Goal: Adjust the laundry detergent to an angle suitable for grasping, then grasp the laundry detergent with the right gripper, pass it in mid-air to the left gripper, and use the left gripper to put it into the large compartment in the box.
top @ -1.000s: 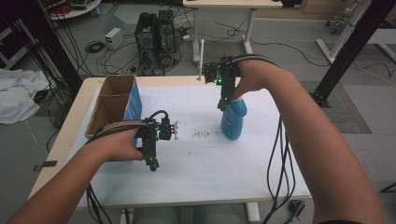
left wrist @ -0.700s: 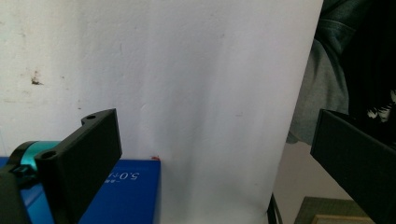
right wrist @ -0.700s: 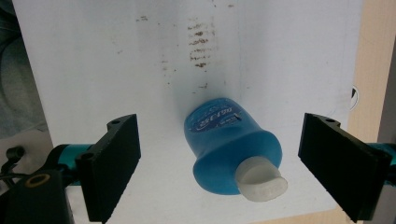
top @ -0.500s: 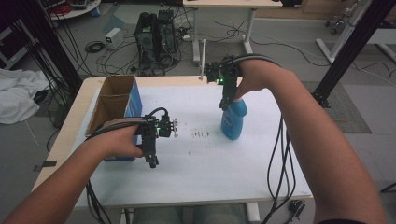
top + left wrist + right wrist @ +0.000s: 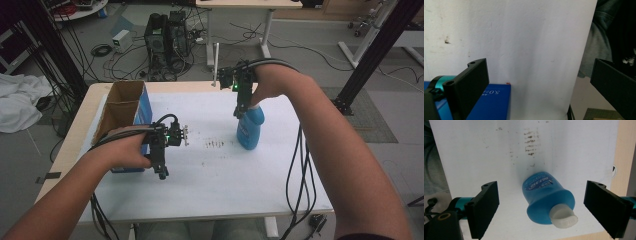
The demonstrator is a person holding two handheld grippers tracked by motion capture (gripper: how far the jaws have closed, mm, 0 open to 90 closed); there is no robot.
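A white-covered desk [image 5: 210, 190] carries a blue bottle [image 5: 249, 131] with a white cap [image 5: 563, 217], standing upright toward the 2 o'clock part of the surface. A cardboard box [image 5: 122, 107] with a blue side, open at the top, stands at the 9 to 10 o'clock edge. Between box and bottle, near the centre, a patch of small dark marks [image 5: 216, 144] stains the white cover. Beyond the desk at 12 o'clock sit a dark computer tower [image 5: 165, 35] amid tangled cables and the legs of another table [image 5: 240, 30]; a white cloth [image 5: 17, 102] lies on the floor at 9 o'clock.

The right hand-held gripper [image 5: 240, 107] points steeply down directly over the bottle, its forearm reaching in from 5 o'clock with the wrist bent over. In the right gripper view its jaws stand wide apart, one on each side of the bottle's shoulder and cap, touching neither; it is released.

The left hand-held gripper [image 5: 161, 165] hangs just beside the box's near corner, pointing down toward 6 o'clock, with the hand [image 5: 122, 150] wrapped around its body. In the left gripper view its jaws are spread wide over bare white cover, grasping nothing, with the box's blue side [image 5: 491, 105] at its lower left.
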